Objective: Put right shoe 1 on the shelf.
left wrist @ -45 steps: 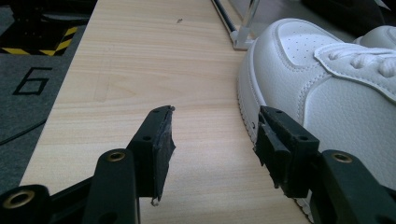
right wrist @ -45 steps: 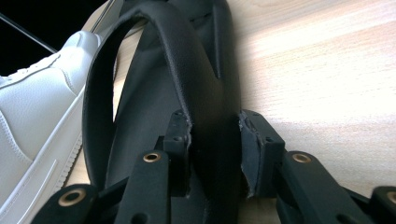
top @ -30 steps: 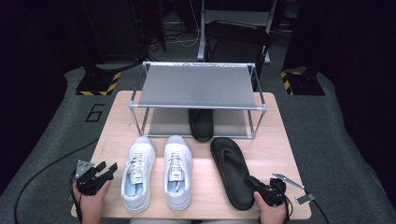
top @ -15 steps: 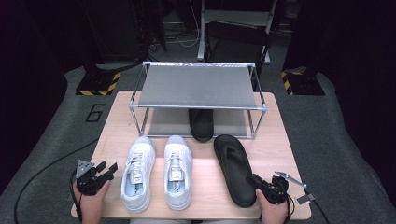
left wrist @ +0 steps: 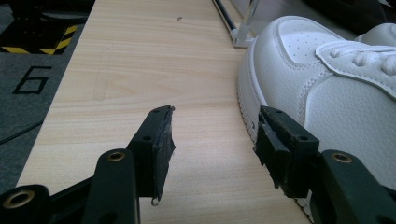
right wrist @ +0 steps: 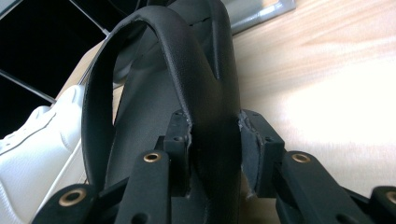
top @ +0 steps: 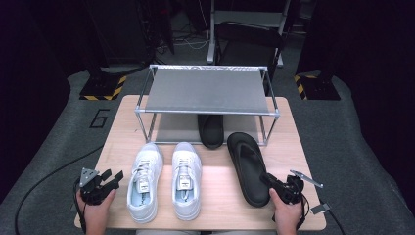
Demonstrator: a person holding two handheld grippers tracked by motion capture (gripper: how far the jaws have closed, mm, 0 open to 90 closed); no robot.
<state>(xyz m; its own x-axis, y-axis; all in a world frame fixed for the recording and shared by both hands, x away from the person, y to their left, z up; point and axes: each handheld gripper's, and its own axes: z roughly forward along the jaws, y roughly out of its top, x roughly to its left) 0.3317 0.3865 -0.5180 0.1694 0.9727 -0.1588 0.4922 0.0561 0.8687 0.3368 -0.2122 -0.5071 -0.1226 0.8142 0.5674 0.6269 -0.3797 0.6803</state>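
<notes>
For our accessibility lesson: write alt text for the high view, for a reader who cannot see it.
The right gripper is shut on the heel of a black flip-flop lying on a wooden table, beside a pair of white sneakers. The left gripper rests open left of the sneakers. Behind stands a metal shoe rack with a second black flip-flop beneath its shelf.

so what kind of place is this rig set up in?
Likely a lab or recording workspace, not a home: hazard-striped stand bases, loose cables behind the wooden table, and a floor mat marked 6.
</notes>
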